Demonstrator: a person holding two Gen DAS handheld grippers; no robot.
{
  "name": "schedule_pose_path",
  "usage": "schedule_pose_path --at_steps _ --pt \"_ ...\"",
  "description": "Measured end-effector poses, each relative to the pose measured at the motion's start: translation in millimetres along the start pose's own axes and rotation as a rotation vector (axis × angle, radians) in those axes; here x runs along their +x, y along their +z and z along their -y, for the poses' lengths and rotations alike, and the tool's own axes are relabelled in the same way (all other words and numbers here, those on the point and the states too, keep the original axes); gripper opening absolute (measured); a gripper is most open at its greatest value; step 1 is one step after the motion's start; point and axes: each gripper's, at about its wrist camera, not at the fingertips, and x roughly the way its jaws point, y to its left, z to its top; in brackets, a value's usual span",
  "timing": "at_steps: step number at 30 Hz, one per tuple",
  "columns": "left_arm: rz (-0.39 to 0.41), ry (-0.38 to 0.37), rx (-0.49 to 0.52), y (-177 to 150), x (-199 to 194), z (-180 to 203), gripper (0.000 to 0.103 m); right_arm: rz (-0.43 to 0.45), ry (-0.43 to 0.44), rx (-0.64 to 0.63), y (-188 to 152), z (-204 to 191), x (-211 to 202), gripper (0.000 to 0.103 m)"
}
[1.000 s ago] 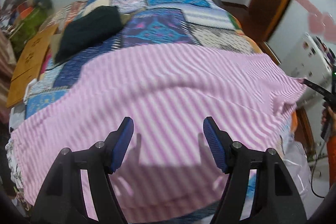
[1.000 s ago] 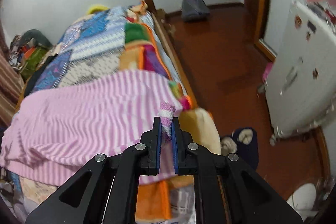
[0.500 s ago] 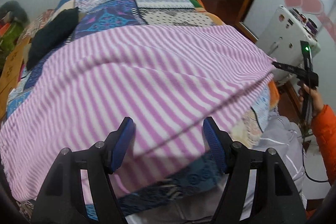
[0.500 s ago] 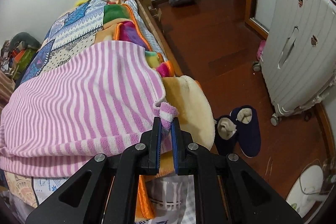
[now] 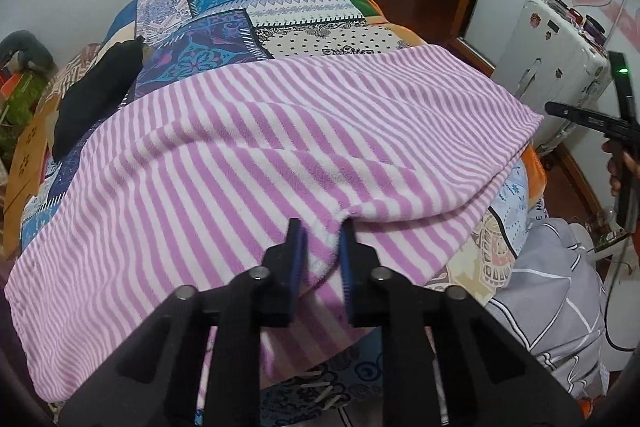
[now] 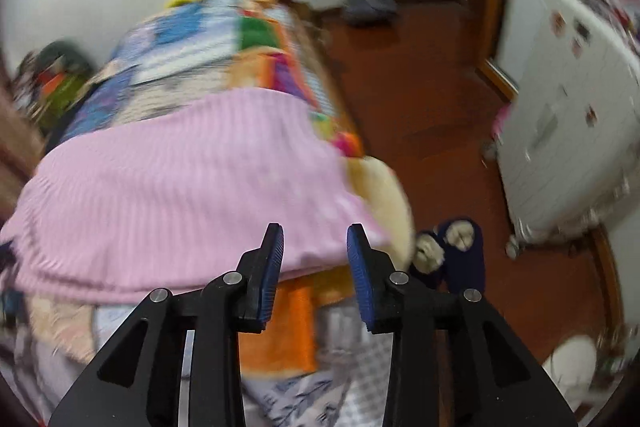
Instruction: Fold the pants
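Left wrist view: left hand-held gripper (image 5: 322, 227) has just closed, pinching pants (image 5: 280, 147) edge.

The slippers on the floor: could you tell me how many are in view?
2: a dark blue pair of slippers side by side on the wooden floor, just right of the bed's corner; more may be hidden.

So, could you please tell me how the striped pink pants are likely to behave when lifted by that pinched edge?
The striped pink pants look soft and fleecy, so probably floppy, sagging from the left gripper. They already drape over the bed edge, so likely light, trailing rather than sliding.
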Motion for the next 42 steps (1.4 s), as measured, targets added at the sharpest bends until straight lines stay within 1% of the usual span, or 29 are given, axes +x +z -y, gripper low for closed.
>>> schedule_pose_path --at_steps 3,4,5,8,12,15,19,20,22,24,28,30,31,33,35,38,40,42 --pt "0.004 -0.007 0.0 -0.3 -0.7 -0.8 0.01 0.023 0.075 -0.159 -0.6 -46.9 -17.4 0.034" --pt "0.005 -0.009 0.0 -0.3 -1.2 -1.2 0.008 0.025 0.096 -0.193 -1.2 -58.7 -19.2 0.038" --pt "0.007 -0.011 -0.002 -0.8 -2.0 -1.0 0.007 0.023 0.126 -0.231 -2.5 -74.6 -20.2 0.04" --pt "0.007 -0.026 -0.004 -1.8 -3.7 -2.2 0.005 0.003 0.24 -0.302 -8.2 -114.0 -16.0 0.04" --pt "0.003 -0.051 0.005 -6.9 -11.3 -1.4 0.004 -0.036 0.358 -0.347 -13.4 -156.0 0.2 0.04" --pt "-0.002 -0.062 0.02 -12.1 -16.6 -0.2 0.004 -0.055 0.392 -0.376 -16.6 -174.5 12.5 0.04" --pt "-0.014 -0.067 0.034 -22.1 -21.1 -0.8 0.004 -0.134 0.391 -0.401 -29.3 -191.0 37.9 0.04" --pt "-0.012 -0.068 0.034 -23.4 -23.1 -1.0 0.004 -0.159 0.399 -0.386 -33.0 -190.2 44.0 0.04" --pt "-0.011 -0.08 0.016 -25.1 -29.1 -5.2 0.004 -0.177 0.415 -0.353 -34.5 -185.5 47.1 0.04" --pt "0.0 -0.084 -0.002 -23.9 -35.6 -10.9 0.004 -0.184 0.414 -0.343 -36.1 -179.7 44.1 0.04" --pt "0.049 -0.068 -0.061 -9.3 -53.0 -31.3 0.005 -0.171 0.373 -0.309 -34.1 -166.2 31.4 0.04" --pt "0.063 -0.05 -0.082 1.7 -55.3 -42.7 0.007 -0.142 0.352 -0.274 -28.1 -151.2 22.8 0.04" --pt "0.066 -0.036 -0.089 6.9 -54.1 -47.7 0.009 -0.121 0.333 -0.254 -24.2 -142.5 18.3 0.04" --pt "0.068 -0.007 -0.108 18.3 -48.2 -59.1 0.018 -0.078 0.288 -0.209 -13.8 -121.9 11.2 0.04" --pt "0.062 0.017 -0.131 28.8 -37.8 -71.2 0.032 -0.045 0.247 -0.156 -4.0 -101.3 6.8 0.04" --pt "0.041 0.07 -0.142 42.0 -14.2 -87.2 0.04 -0.007 0.157 -0.082 2.4 -65.6 1.4 0.04" --pt "0.018 0.109 -0.156 45.2 2.3 -97.8 0.043 0.006 0.086 -0.027 1.9 -39.9 2.6 0.04" --pt "-0.01 0.138 -0.189 44.8 19.6 -110.1 0.043 -0.001 0.042 0.035 -2.4 -18.8 6.6 0.04"
